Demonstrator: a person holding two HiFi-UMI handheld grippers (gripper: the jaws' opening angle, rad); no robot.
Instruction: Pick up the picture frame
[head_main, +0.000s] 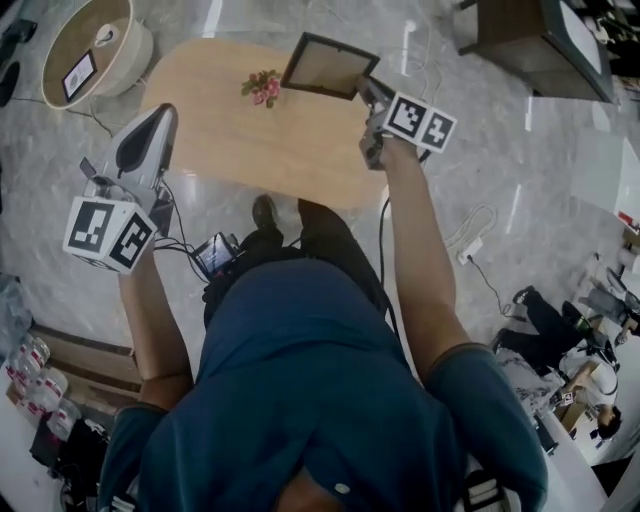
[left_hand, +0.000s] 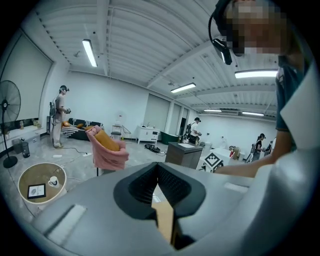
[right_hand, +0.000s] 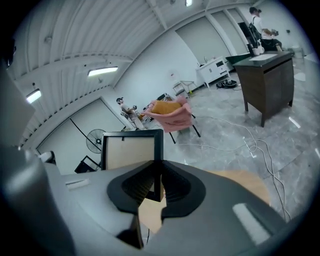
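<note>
The picture frame (head_main: 328, 66) is a thin black rectangle around a flat tan panel. In the head view it sits tilted at one o'clock over the far rim of the worktop (head_main: 250, 140). My right tongs (head_main: 368, 88) are clamped on the frame's right-hand rail near a lower corner. The right gripper view shows that dark rail (right_hand: 157, 150) pinched upright between the ribbed black pads. The frame looks clear of the wood, though I cannot be sure its far edge is free.

The hold is on one narrow rail, far from the frame's middle, so I judge the frame will want to swing about the pads. To lift well I would keep the squeeze firm and raise it slowly and straight. I would also hold the wrist level so the flat panel does not twist out.

My left tongs (head_main: 160, 118) hang at nine o'clock off the worktop's edge, well apart from the frame. The left gripper view shows their pads (left_hand: 161, 182) brought together with nothing between them.

The worktop is a smooth oval of pale wood. A small sprig of pink flowers (head_main: 262, 87) lies on it, just beside the frame at its eight o'clock. At ten o'clock a round woven basket (head_main: 135, 50) stands on the polished grey marble floor (head_main: 520, 150). White cables (head_main: 478, 240) trail over that floor at three o'clock.
</note>
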